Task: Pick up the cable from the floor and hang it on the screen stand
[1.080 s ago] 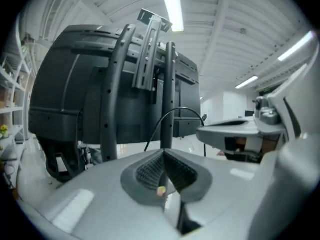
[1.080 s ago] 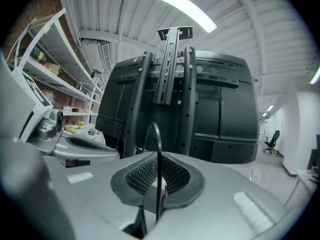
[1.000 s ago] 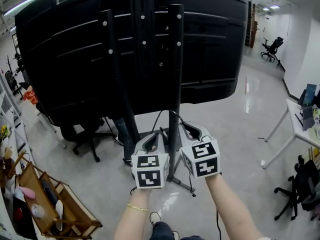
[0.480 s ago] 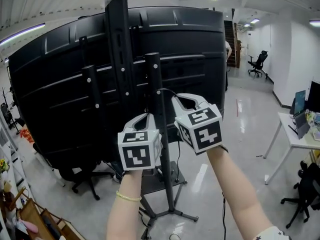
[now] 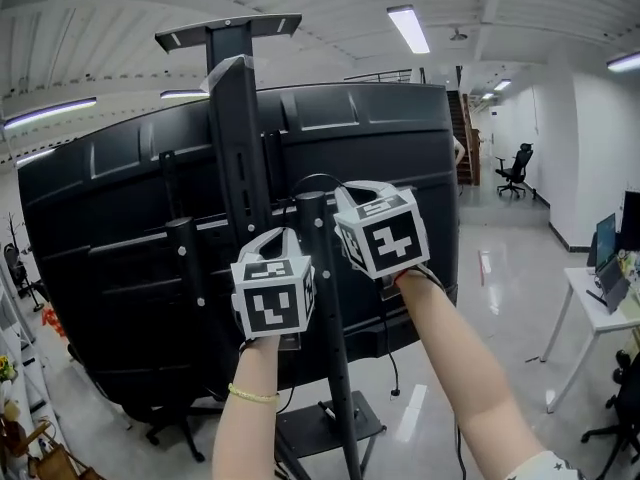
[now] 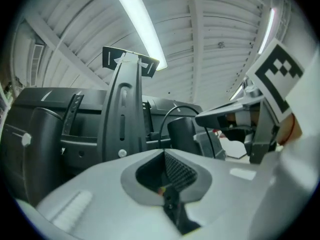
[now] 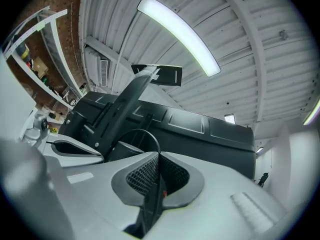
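Likely light, limp cable [image 7: 138,130] arched over the screen stand [image 5: 237,138].
Left hand-held gripper [image 6: 165,154] pinches it; right hand-held gripper [image 7: 157,156] is closing on it, both near the arch.

Your screen's back [image 5: 110,238] showed black moulded plastic, ribbed, with a dull sheen; the stand post [image 5: 235,148] looked matt black metal; the cable [image 7: 138,130] ran thin, smooth and black; your left gripper [image 6: 165,156] wore smooth matt grey plastic, pads [image 6: 181,171] cross-hatched; the floor [image 5: 505,298] gleamed glossy.
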